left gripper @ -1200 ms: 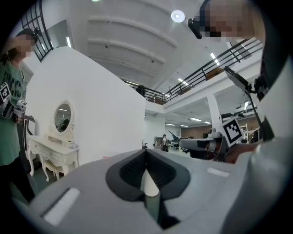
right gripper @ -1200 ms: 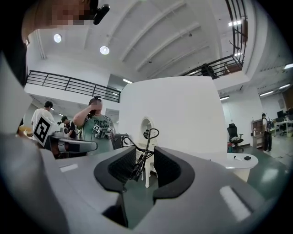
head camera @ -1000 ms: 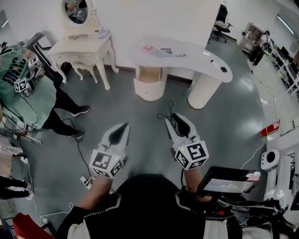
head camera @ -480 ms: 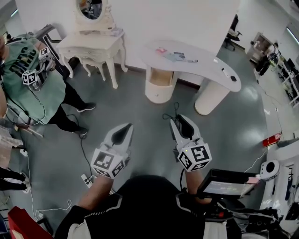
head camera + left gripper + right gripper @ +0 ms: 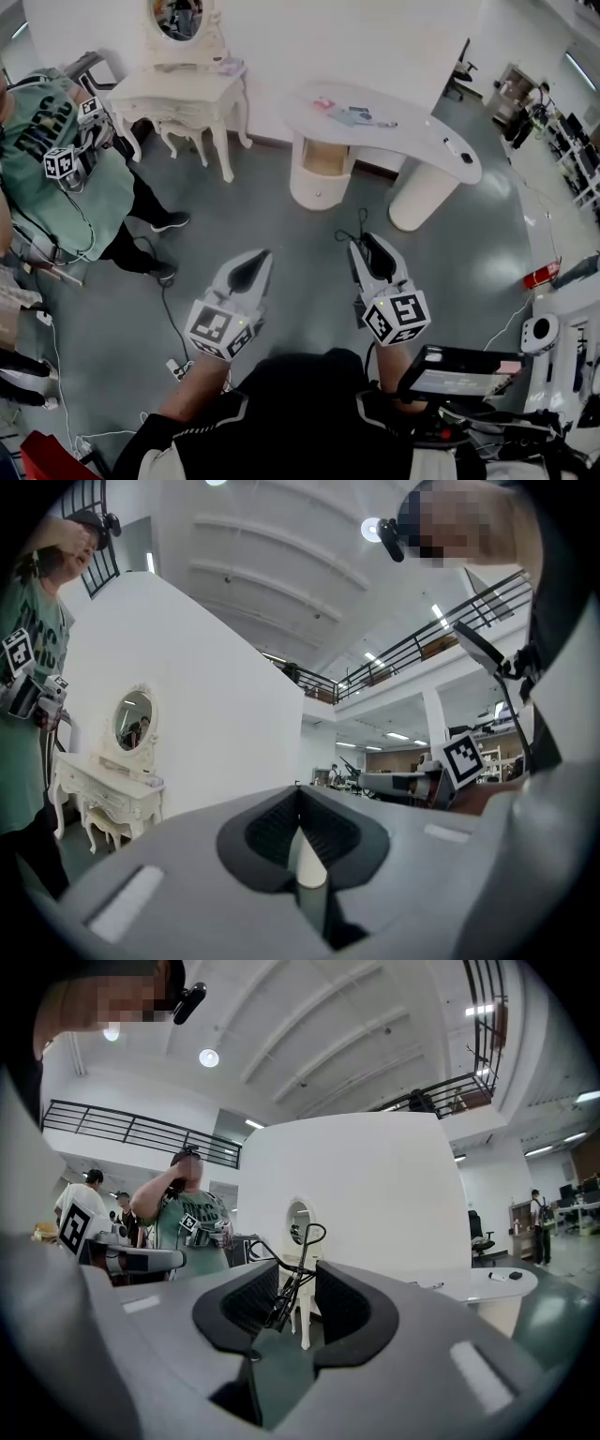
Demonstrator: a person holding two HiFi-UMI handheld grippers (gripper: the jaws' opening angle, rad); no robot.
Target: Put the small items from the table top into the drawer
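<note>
In the head view my right gripper [image 5: 367, 247] is shut on a black scissor-like eyelash curler [image 5: 351, 225] and holds it in the air over the grey floor. The right gripper view shows that curler [image 5: 292, 1269] between the pads, its wire loops sticking up past the tips. My left gripper [image 5: 251, 268] hovers beside it, shut and empty; its jaws [image 5: 298, 791] meet at the tip. Ahead stands the white curved table [image 5: 422, 141] with small items: a pink piece [image 5: 323, 101], cards [image 5: 354, 115], a pen [image 5: 385, 123], a dark object [image 5: 466, 157]. Its round pedestal [image 5: 322, 176] carries a drawer front.
A white dressing table [image 5: 183, 89] with an oval mirror stands at the back left. A person in a green shirt [image 5: 52, 155] holding grippers stands at the left. Cables and a power strip [image 5: 178, 367] lie on the floor. A red object [image 5: 542, 275] lies at the right.
Both grippers keep their pose and grip. The view has shifted: the grippers sit a little lower and further right, and the white table has slid rightward.
</note>
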